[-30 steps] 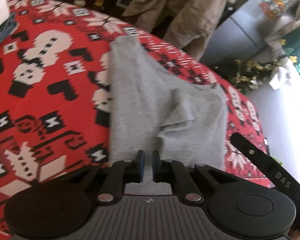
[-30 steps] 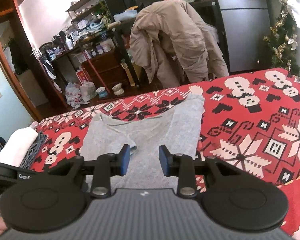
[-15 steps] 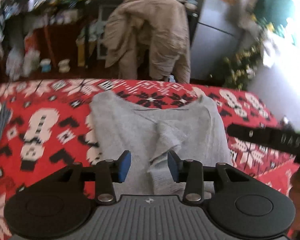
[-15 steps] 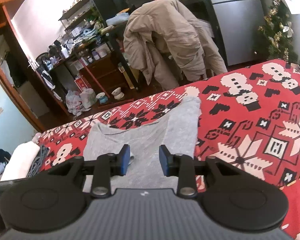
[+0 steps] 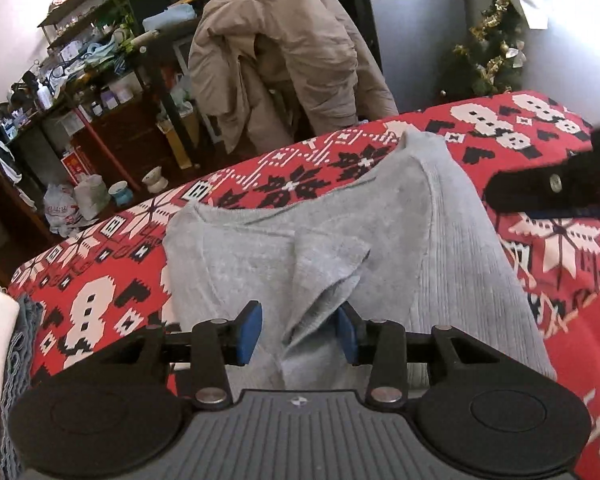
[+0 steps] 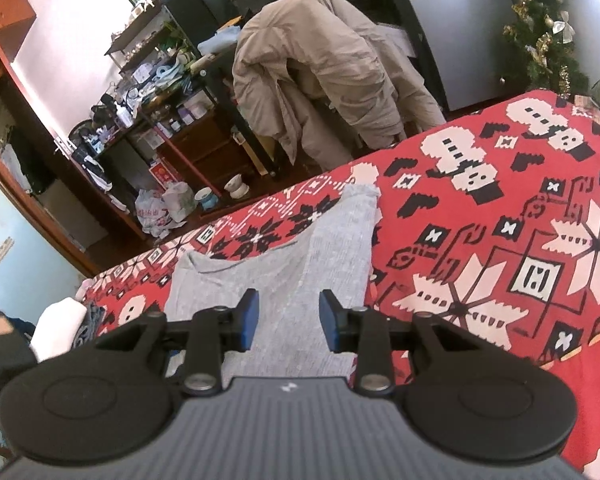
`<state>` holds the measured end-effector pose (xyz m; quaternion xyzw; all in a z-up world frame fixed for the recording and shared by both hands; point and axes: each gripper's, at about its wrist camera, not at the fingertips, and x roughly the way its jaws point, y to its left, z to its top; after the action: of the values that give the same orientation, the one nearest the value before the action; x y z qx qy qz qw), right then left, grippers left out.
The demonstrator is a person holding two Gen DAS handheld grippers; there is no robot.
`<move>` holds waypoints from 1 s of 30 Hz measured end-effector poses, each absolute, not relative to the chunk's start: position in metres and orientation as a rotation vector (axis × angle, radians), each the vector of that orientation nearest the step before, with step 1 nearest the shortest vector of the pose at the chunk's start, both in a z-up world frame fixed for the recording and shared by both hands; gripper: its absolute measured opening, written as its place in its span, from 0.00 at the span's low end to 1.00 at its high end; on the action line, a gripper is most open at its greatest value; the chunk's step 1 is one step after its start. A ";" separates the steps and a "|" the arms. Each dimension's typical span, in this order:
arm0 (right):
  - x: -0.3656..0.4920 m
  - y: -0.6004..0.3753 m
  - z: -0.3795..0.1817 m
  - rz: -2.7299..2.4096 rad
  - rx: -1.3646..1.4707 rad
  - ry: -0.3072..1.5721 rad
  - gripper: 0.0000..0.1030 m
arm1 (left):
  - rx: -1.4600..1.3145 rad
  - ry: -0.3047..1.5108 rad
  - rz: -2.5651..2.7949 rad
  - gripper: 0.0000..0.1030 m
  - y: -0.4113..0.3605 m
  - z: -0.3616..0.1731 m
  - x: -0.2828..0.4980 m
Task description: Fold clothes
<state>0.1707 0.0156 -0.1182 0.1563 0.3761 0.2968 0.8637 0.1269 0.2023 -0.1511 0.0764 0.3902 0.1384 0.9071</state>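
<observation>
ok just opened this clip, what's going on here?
A person holds a gripper in each hand over a grey top spread on a red patterned blanket; the job is folding it. The left gripper is open, a raised fold of the fabric between its fingers, not clamped. The right gripper is open too, over the top's right side, holding nothing. One sleeve is already folded in across the body. Folded clothes are stacked at the left edge.

Legible text: none. Red printed sign (image 6: pixel 162 172) by dark wooden drawers (image 6: pixel 204 152): characters too small to read.
</observation>
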 end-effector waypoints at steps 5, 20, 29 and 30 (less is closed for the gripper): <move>0.170 0.015 -0.119 0.621 0.335 0.791 0.35 | 0.054 0.774 0.384 0.39 0.216 -0.143 0.142; 0.169 0.022 -0.120 0.631 0.334 0.798 0.36 | -0.620 0.780 0.273 0.30 0.317 -0.143 0.136; 0.168 0.030 -0.122 0.645 0.308 0.805 0.37 | -0.436 0.682 0.329 0.02 0.296 -0.117 0.131; 0.168 0.031 -0.123 0.646 0.307 0.807 0.37 | -0.408 0.680 0.336 0.02 0.298 -0.117 0.132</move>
<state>0.1677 0.0311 -0.1229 0.1460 0.3844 0.3076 0.8581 0.1317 0.2977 -0.1173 -0.1976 0.3298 0.1631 0.9086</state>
